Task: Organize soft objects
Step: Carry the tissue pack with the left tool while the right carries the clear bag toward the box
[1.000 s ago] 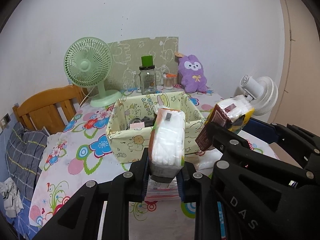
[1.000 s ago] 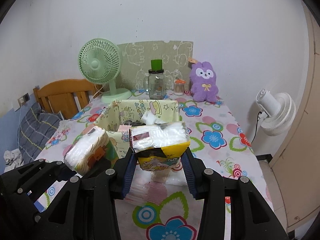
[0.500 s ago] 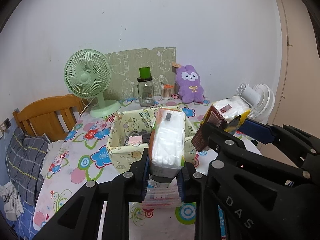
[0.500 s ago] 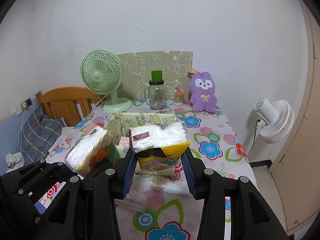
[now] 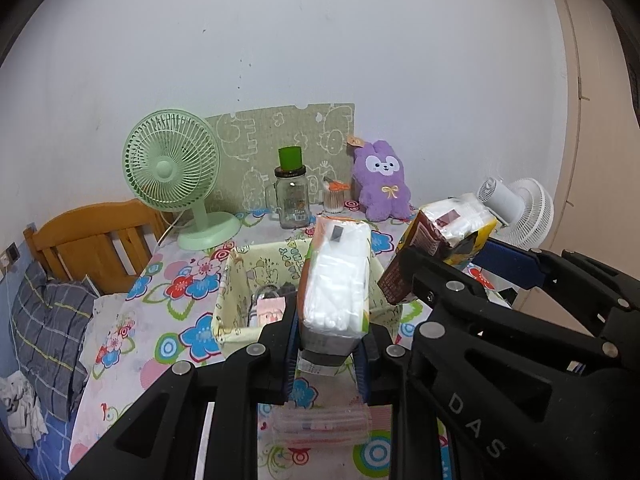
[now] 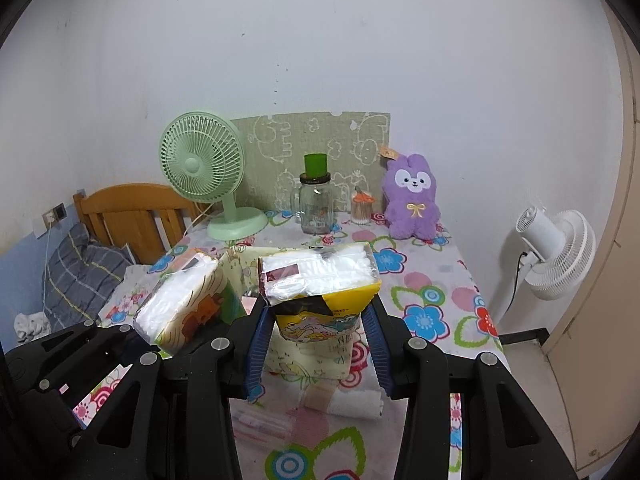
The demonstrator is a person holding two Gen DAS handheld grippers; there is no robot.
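My left gripper (image 5: 330, 344) is shut on a white tissue pack with orange edges (image 5: 338, 280), held above the near wall of the yellow-green fabric basket (image 5: 232, 312). My right gripper (image 6: 318, 344) is shut on a yellow tissue pack (image 6: 320, 292), held above the table in front of the basket (image 6: 236, 264). Each pack shows in the other view: the yellow pack (image 5: 444, 248) at the right, the white pack (image 6: 188, 300) at the left. A clear plastic packet (image 5: 320, 426) and a folded white cloth (image 6: 352, 402) lie on the floral tablecloth below.
A green desk fan (image 5: 176, 172), a glass jar with green lid (image 5: 292, 196), a small cotton-swab cup (image 5: 334, 196) and a purple plush rabbit (image 5: 384, 184) stand along the back wall. A white fan (image 6: 556, 252) stands right of the table. A wooden chair (image 5: 92, 240) and bedding are at the left.
Both grippers have risen and pulled back with their tissue packs; the basket and table now sit lower and farther away in both views.
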